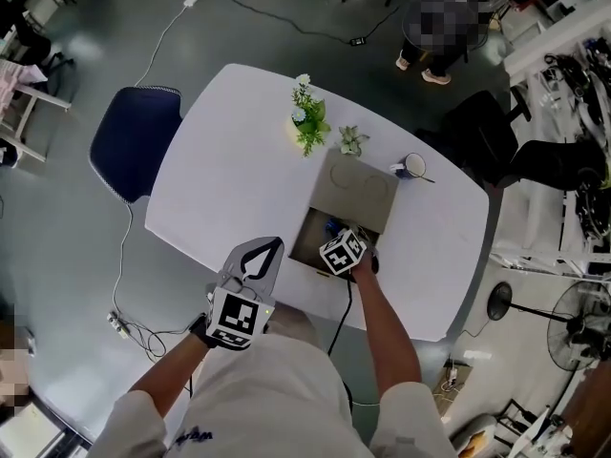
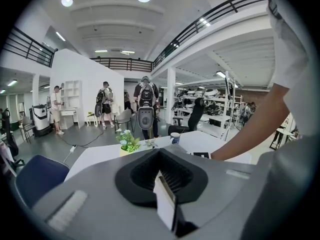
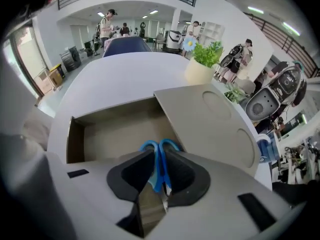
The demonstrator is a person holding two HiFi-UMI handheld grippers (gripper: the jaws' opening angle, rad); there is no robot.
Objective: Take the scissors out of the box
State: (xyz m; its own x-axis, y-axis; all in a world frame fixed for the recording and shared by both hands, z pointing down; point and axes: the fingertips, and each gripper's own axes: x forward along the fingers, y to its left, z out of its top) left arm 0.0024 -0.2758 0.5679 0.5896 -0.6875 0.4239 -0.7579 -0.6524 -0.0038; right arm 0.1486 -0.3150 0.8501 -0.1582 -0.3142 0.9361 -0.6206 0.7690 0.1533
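The scissors (image 3: 150, 145) had bright blue plastic handle loops, and they sat inside the brown cardboard box (image 3: 115, 131), clamped between the jaws of the right gripper (image 3: 160, 158). The two loops were squeezed side by side and showed just past the jaw tips, while the blades could not be made out. The box lay on the white surface (image 1: 239, 160) by the edge nearest the person, open at the top, with plain inner walls and a wide flap, marked with two round impressions, folded back flat on the far side.
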